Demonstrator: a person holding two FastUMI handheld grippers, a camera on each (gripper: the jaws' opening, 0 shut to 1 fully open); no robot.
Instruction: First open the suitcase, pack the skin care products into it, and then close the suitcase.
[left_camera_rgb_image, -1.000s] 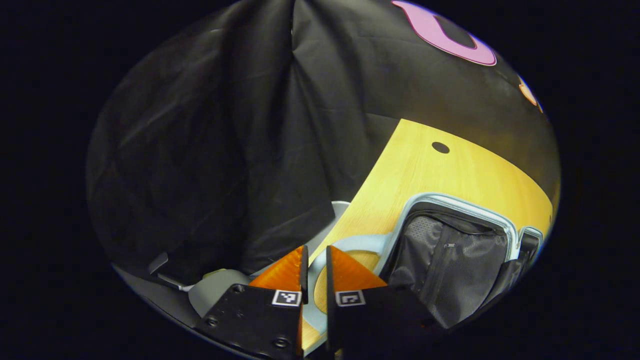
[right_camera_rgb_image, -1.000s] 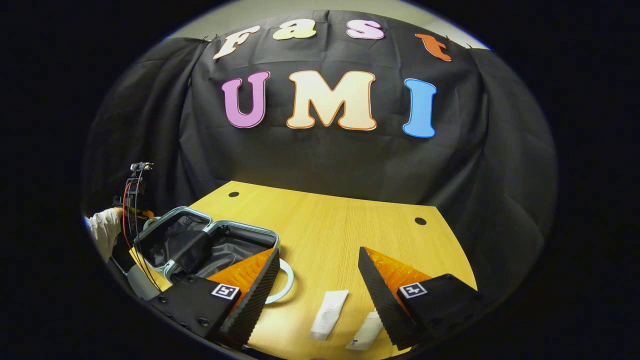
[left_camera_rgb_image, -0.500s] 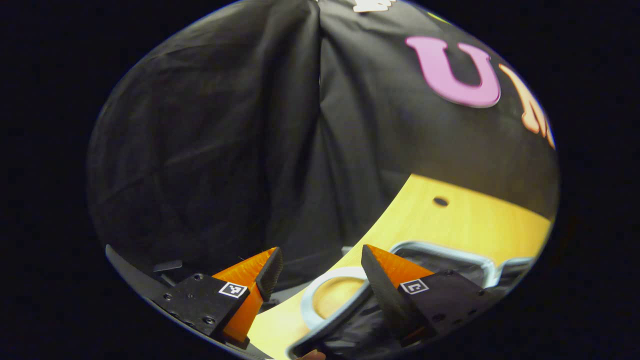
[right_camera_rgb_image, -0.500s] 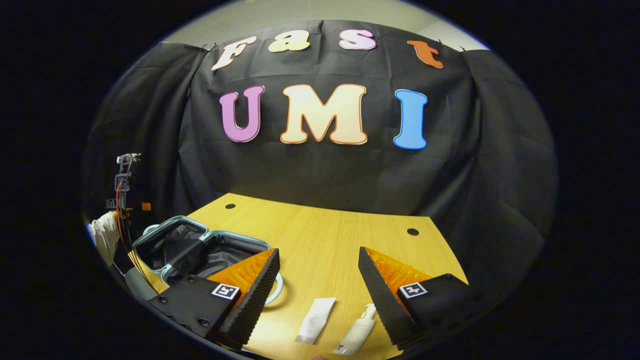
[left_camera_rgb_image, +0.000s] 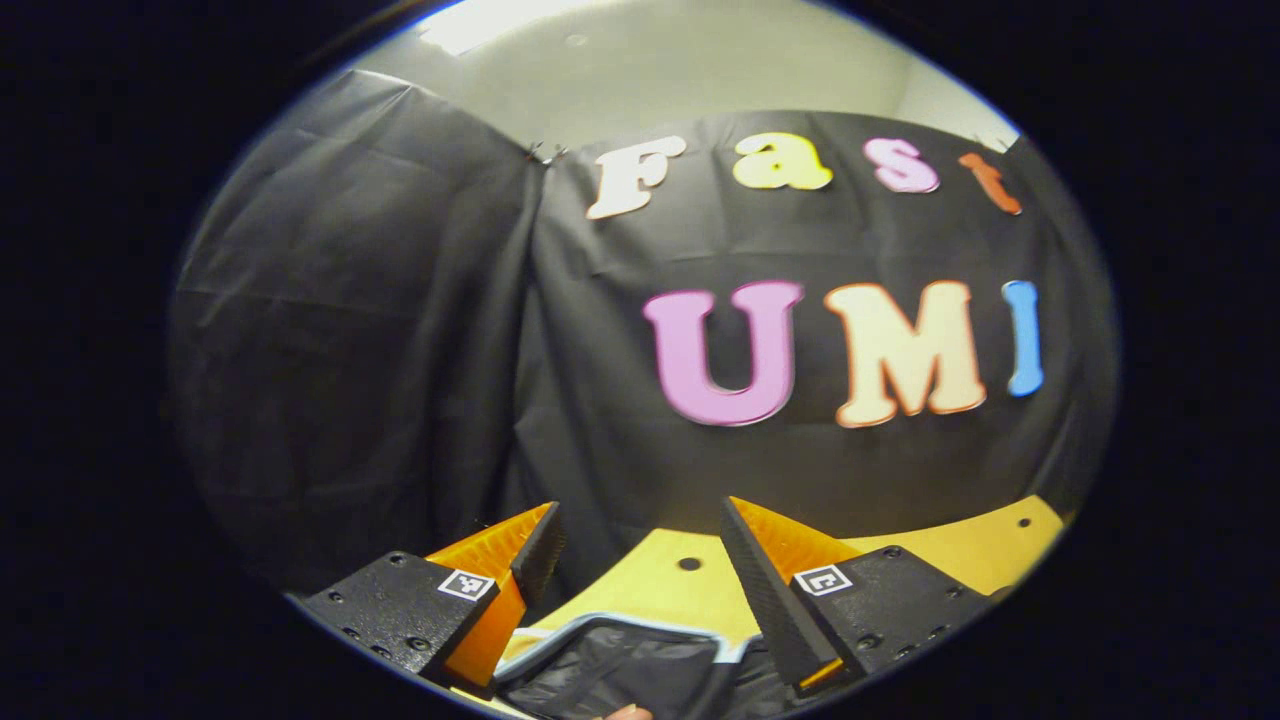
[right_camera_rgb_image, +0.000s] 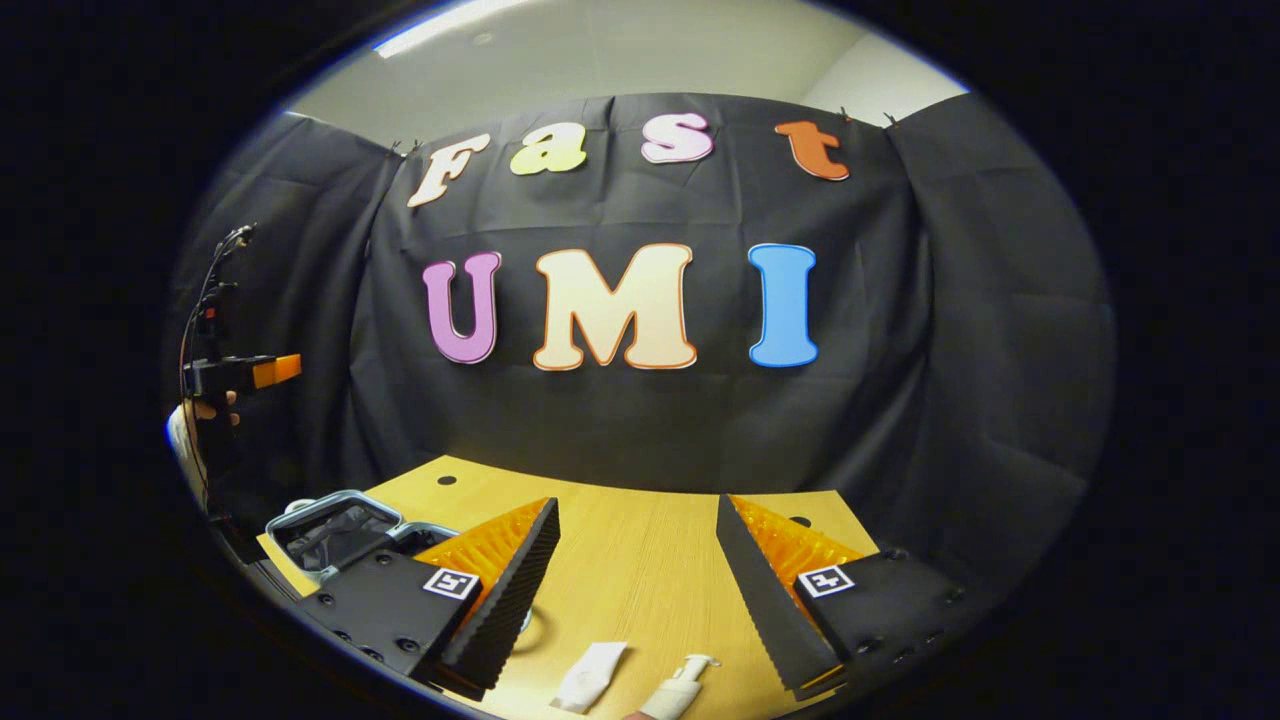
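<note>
Both claws (left_camera_rgb_image: 640, 560) (right_camera_rgb_image: 637, 555) raised above suitcase (right_camera_rgb_image: 335, 520).

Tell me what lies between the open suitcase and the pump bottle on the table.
In the right gripper view, a white tube lies between the suitcase and pump bottle.

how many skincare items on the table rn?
2. A white tube lies flat near the table's front edge, and a pump bottle lies just right of it, partly cut off. More may sit below the frame.
</note>
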